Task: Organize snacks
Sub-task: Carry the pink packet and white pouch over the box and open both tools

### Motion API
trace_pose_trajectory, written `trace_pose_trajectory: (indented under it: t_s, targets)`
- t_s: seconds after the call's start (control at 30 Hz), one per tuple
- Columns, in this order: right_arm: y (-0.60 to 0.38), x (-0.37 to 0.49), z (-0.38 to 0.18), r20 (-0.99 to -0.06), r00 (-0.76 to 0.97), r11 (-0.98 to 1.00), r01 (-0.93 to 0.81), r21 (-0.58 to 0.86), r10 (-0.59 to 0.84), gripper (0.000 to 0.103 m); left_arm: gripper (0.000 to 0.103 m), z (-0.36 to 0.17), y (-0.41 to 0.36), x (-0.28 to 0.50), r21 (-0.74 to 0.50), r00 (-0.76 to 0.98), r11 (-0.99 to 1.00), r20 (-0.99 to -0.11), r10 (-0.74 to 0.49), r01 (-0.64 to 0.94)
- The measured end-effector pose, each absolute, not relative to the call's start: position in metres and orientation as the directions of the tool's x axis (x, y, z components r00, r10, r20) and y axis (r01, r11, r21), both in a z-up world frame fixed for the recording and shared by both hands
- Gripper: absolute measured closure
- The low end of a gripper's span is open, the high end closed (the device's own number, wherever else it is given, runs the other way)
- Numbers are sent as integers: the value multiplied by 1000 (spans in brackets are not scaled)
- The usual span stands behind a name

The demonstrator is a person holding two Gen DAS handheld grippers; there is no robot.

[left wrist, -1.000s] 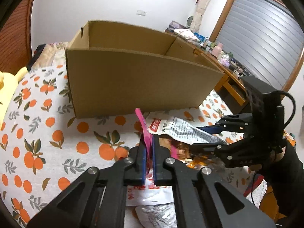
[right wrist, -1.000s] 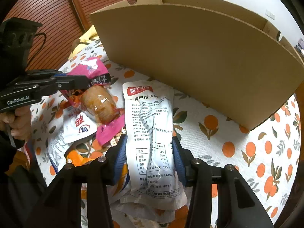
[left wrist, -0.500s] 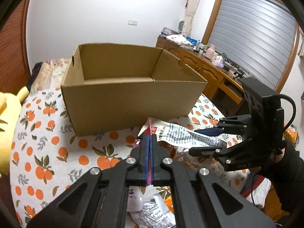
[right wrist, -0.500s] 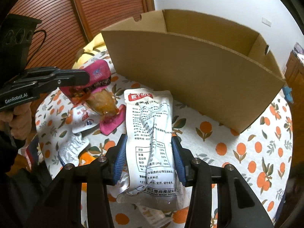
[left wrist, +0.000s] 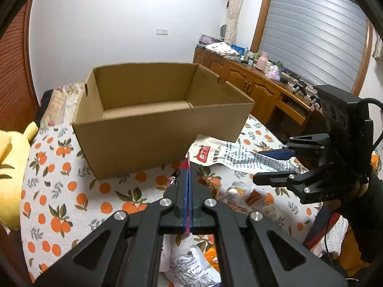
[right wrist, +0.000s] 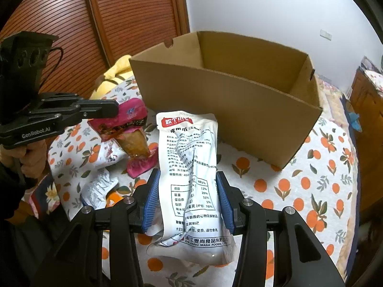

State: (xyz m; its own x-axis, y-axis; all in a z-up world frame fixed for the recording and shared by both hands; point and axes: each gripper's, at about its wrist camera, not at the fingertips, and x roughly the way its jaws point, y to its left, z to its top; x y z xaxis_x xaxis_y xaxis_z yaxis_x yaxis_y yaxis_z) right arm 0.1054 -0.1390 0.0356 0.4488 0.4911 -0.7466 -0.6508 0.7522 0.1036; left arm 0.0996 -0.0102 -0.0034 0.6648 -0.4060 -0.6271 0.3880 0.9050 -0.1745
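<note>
The white snack pouch (right wrist: 191,179) is gripped across its width by the right gripper (right wrist: 188,202), the pink snack packet (right wrist: 126,124) is pinched by the left gripper (left wrist: 188,186), and the empty cardboard box (right wrist: 229,100) is straight ahead of both, long side facing them.

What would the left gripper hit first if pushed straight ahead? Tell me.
Most likely the near wall of the cardboard box. The left gripper, shut on the pink snack packet, points at that wall, though depth is unclear; it may pass over the rim.
</note>
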Motion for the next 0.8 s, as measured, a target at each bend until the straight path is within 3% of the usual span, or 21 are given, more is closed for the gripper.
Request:
trace_pose_trajectory:
  t_s: [0.8]
  targets:
    - [-160,118,127,-616,569,746,-664,47,545,57,103,110,-7,133,-91,764,898,-493,-417,431]
